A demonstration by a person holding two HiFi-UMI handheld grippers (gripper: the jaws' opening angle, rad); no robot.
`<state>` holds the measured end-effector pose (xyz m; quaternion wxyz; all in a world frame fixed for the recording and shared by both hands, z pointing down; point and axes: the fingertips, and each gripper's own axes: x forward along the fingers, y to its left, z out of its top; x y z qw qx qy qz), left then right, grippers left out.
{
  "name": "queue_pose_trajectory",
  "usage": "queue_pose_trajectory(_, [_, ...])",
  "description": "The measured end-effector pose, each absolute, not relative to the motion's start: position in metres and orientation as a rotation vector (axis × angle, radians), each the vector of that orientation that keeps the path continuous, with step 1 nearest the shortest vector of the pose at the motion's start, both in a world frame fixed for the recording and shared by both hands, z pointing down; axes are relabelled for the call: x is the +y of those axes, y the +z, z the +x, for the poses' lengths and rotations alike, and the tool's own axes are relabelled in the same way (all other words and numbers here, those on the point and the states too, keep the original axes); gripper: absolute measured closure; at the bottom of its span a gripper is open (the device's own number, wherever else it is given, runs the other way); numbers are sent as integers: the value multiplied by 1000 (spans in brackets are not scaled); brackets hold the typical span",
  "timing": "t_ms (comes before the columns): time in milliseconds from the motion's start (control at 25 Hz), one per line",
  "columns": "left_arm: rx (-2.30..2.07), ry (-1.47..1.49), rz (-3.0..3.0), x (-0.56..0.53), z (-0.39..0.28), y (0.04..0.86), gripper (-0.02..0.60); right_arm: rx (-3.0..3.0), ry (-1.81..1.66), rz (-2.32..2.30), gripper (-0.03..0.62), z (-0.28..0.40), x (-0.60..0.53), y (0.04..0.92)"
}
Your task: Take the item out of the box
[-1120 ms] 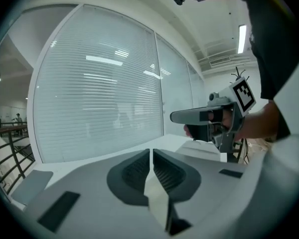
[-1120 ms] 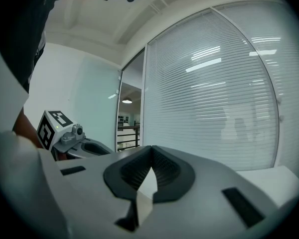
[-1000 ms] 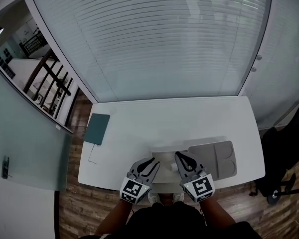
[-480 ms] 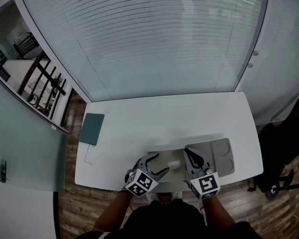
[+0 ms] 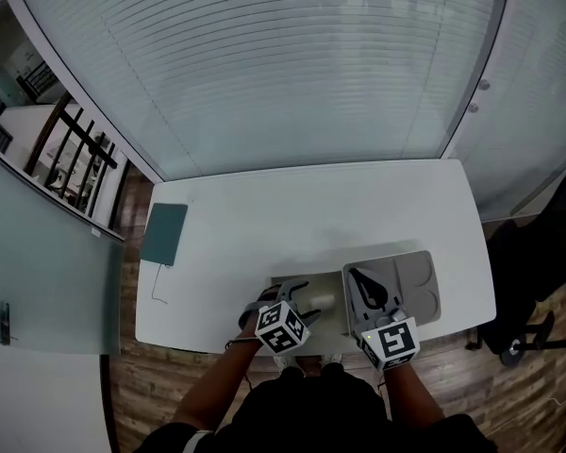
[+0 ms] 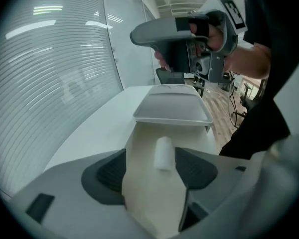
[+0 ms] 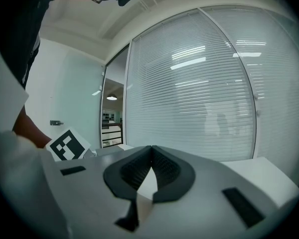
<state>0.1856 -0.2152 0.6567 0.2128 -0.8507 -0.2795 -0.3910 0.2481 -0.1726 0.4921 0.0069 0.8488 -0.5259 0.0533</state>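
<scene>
**Left gripper [image 6: 150, 152] spreading around the small white cylinder [image 6: 164, 153] in the open cream-coloured box [image 6: 144, 133]**

The left gripper is pointing down into the box. Its jaws have just been opening and are now standing wide apart. The cylinder is lying on the box floor at the frame's centre, between the two dark pads and nearer the right-hand one, pressed by neither. The grey tray-like lid [image 6: 172, 107] is showing just above it. The right gripper [image 7: 151, 151] is hovering with jaws closed tip to tip

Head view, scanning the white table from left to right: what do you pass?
First the dark green flat rectangular pad → left tongs → small white cylinder → right tongs → grey moulded plastic box lid.
</scene>
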Motion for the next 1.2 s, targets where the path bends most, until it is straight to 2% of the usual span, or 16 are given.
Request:
queue_pose_trajectory(720, [-896, -1259, -2066, -184, 180, 717, 296, -1715, 134, 2533, 588, 229, -171, 495])
queue_pose_trajectory(1200, [-870, -1228, -2067, -180, 182, 719, 391, -1726, 141, 2506, 588, 224, -171, 498])
